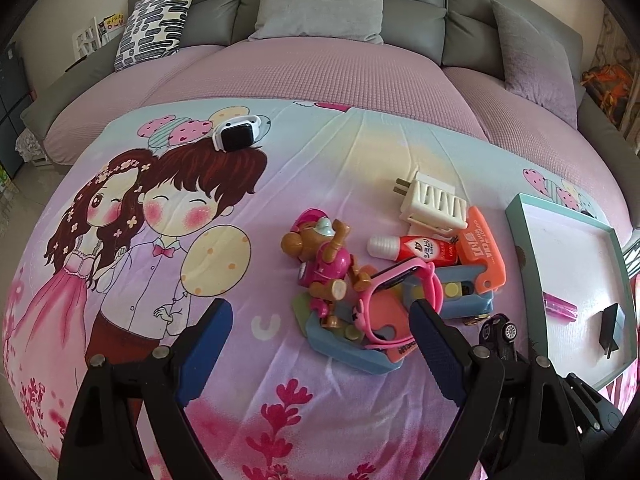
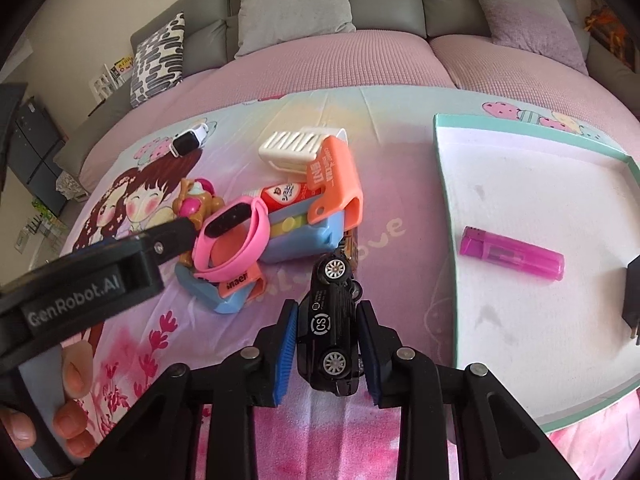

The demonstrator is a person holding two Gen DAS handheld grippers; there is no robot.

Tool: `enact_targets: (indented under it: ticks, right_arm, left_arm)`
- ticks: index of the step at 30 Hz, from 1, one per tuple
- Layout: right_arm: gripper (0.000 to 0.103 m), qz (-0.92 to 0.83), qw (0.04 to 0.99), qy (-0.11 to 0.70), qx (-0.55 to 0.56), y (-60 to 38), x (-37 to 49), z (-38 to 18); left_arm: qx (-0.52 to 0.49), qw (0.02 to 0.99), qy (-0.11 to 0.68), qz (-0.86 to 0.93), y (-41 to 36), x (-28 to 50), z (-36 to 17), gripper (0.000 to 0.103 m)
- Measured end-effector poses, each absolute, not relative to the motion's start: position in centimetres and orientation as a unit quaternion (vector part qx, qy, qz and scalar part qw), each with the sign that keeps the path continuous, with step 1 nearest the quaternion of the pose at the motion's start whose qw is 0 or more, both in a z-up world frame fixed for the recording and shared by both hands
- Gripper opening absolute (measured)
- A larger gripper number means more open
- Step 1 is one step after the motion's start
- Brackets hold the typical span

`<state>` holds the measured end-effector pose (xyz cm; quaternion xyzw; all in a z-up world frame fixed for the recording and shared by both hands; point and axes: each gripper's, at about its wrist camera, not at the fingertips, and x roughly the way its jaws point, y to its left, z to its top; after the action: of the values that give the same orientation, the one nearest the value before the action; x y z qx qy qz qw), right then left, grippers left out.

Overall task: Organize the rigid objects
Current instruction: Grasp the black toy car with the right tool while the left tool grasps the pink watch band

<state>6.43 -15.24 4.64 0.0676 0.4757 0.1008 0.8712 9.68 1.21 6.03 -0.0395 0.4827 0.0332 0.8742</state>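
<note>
"GenRobot.AI" on the left gripper's (image 2: 192, 236) black arm; a circled "CS" on the black toy car (image 2: 332, 320); "ove" printed on the bedsheet (image 2: 400, 208).

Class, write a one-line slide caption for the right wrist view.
Right gripper clamps a black toy car beside the white tray holding a purple lighter.

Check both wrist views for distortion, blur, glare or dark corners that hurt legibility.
Left wrist view: strong fisheye bend, black corners, daylight even, pile sharp, open left gripper crisp. Right wrist view: same bend, white tray washed out, toy car in the right gripper sharp.
</note>
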Motion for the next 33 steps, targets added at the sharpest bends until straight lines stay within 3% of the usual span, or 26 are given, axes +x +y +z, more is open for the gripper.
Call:
enact_targets:
  ticks: [19,23,31,32,33]
  right_arm:
    - [0.032,0.053,0.887,0.445,0.106,-19.3,6.1,6.4]
    - [0.032,0.05,0.886,0.448,0.108,-19.4,6.1,6.2]
    - [0.032,0.047,0.886,0.448,0.112,-19.5,6.2,6.2]
    - [0.032,0.047,0.887,0.446,0.114,-19.6,6.2,6.3]
    - [0.032,0.047,0.888,0.443,0.115,-19.6,6.1,6.4]
  left_arm:
    - [0.0,0.875,0.484,0.001,-3.3,10.8,4.1,0.088]
    - [-0.002,0.873,0.488,0.007,-3.0,11.0,3.6,0.069]
    - [-0.008,0.879,0.478,-0.001,-2.5,10.8,4.3,0.067]
    - [-0.011,0.881,0.473,-0.004,-2.4,10.7,4.6,0.056]
    - [-0.015,0.883,0.469,-0.006,-2.4,10.7,5.0,0.056]
